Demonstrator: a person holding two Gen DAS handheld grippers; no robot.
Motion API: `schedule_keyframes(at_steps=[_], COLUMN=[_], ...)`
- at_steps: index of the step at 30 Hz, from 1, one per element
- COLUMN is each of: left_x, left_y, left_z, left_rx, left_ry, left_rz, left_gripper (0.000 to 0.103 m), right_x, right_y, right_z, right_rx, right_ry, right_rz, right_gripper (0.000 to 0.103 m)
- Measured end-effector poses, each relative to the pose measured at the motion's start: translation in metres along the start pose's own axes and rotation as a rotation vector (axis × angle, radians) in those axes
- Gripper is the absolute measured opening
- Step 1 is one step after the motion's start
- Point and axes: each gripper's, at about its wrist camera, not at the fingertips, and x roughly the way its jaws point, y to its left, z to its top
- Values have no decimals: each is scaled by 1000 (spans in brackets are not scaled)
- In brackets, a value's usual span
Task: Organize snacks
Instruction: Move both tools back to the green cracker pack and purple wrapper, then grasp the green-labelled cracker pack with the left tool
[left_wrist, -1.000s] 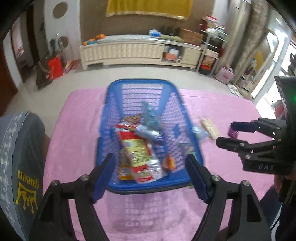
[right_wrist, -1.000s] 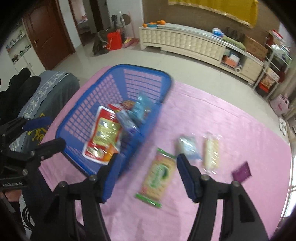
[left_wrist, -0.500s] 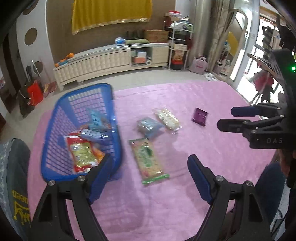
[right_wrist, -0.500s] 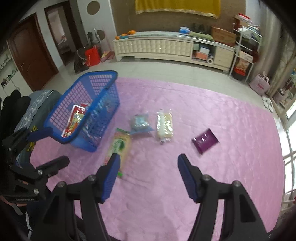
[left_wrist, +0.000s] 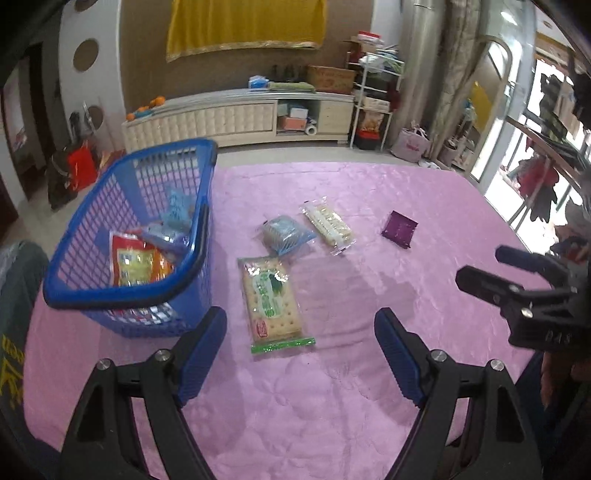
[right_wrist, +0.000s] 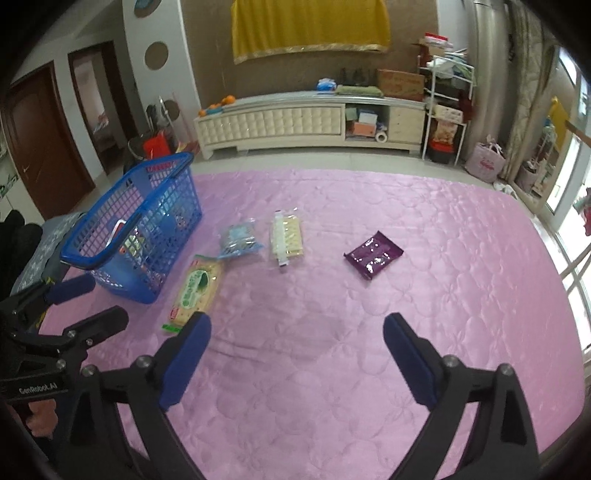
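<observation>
1. While both grippers hang over the pink worktop (right_wrist: 443, 258), their jaws are spread and nothing is between them; the jaws of the right gripper (right_wrist: 297, 349) have just been opening wider.
2. Spread as well, the left gripper (left_wrist: 301, 338) hangs near the bottom end of the green cracker packet (left_wrist: 271, 299), which lies flat just beside the basket.
3. Past this packet lie a light blue packet (left_wrist: 284, 234) and a clear packet of pale biscuits (left_wrist: 328, 225), close together.
4. Well apart to the right lies a small purple packet (right_wrist: 373, 254), alone on the cloth.
5. At the left edge of the worktop stands the blue basket (left_wrist: 110, 195), its dark handle folded down on the rim.
6. Inside the basket are a red and yellow bag (left_wrist: 135, 264) and some bluish packets (left_wrist: 173, 218), in a loose pile.
</observation>
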Motion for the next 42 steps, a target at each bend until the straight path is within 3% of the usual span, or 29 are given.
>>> schedule_keyframes(at_steps=[10,18,23,29,35,37,42], left_x=[57,101,122,144,149,145,134], left_y=[10,-2,-2,10,21,17,9], left_z=[-16,-19,-17,-14,-7,-7,-12], left_rx=[-34,69,78,25,-24,-15,10], left_ry=[80,129,152,205,202,197,205], left_rz=[59,100,104,110,113,110,78], left_gripper=[81,81,81,81,80,58,54], right_x=[36,68,80,79,81,81,74], right_y=[-2,-15,-21,-29,-32,-33,-33], right_z=[-20,-35,-38,-41,-42,-43,-41], right_rx=[24,58,92,122,145,152,153], right_ry=[-35,-14,10,-8,-1,1,0], right_rz=[-67,-98,-96,-78,-73,-67,-68], right_gripper=[101,101,101,101,101,101,101])
